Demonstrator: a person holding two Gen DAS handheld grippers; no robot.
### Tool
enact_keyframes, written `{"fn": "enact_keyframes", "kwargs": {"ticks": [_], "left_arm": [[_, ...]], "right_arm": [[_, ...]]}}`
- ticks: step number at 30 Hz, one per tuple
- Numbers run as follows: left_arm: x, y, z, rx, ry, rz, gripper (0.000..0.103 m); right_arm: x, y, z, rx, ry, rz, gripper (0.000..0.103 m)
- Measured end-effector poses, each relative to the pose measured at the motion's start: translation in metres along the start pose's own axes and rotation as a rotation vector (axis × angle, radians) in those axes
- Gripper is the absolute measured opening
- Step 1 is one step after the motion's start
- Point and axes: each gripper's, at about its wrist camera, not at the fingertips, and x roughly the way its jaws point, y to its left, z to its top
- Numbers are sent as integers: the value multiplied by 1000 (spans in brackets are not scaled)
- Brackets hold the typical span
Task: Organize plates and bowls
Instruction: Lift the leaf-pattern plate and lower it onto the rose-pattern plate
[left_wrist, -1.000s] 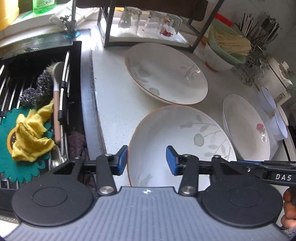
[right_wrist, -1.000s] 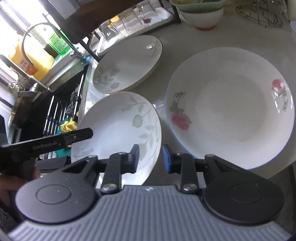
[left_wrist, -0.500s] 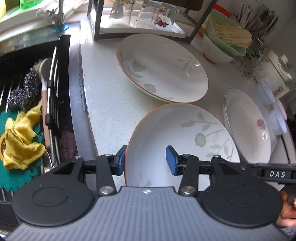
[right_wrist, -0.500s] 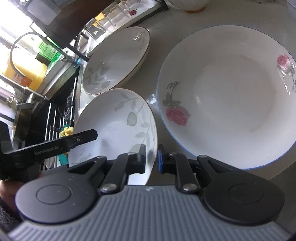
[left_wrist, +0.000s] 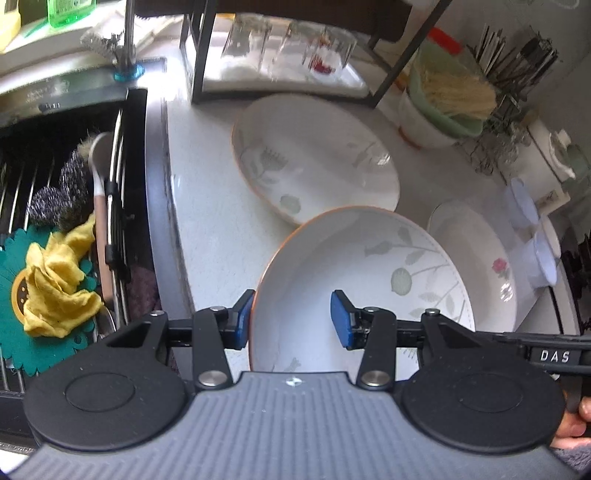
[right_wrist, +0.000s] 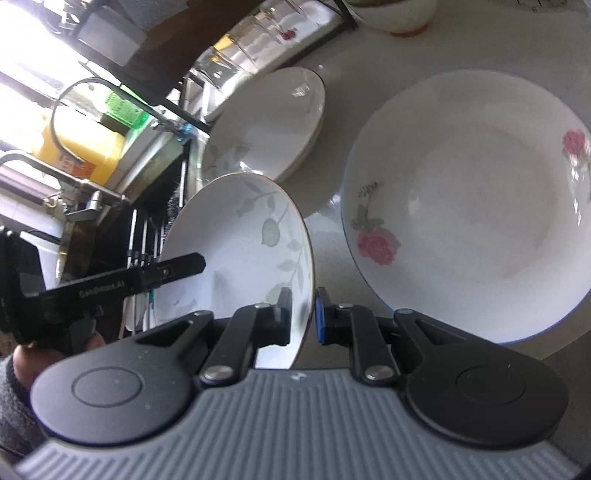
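Lifted since a second ago, the leaf plate (right_wrist: 236, 254) tilts off the surface (left_wrist: 207, 206), right claw (right_wrist: 301, 317) pinching its rim, left claw (left_wrist: 291, 319) half-wide astride it; ready for stacking.

a speckled white stone bench (left_wrist: 207, 206) is seen beside a black sink (left_wrist: 66, 122); bright daylight is cast from the window side.
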Motion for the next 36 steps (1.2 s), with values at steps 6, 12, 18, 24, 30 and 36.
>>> {"fn": "enact_keyframes", "kwargs": {"ticks": [6, 12, 18, 24, 30, 36], "left_arm": [[-15, -30, 18, 14, -42, -3, 49], [-15, -68, 26, 0, -84, -7, 49], [-4, -106, 28, -1, -76, -7, 48], [16, -133, 26, 17, -61, -8, 47], [45, -147, 19, 47, -17, 31, 45], [65, -148, 14, 11, 41, 75, 45]], "right_arm": [[-29, -2, 16, -38, -54, 34, 16], [-53, -27, 28, -52, -64, 74, 16], [-76, -50, 38, -63, -74, 75, 16], [-87, -80, 46, -50, -66, 63, 16], [-76, -101, 51, -54, -32, 8, 16], [-66, -115, 54, -67, -27, 19, 16]]}}
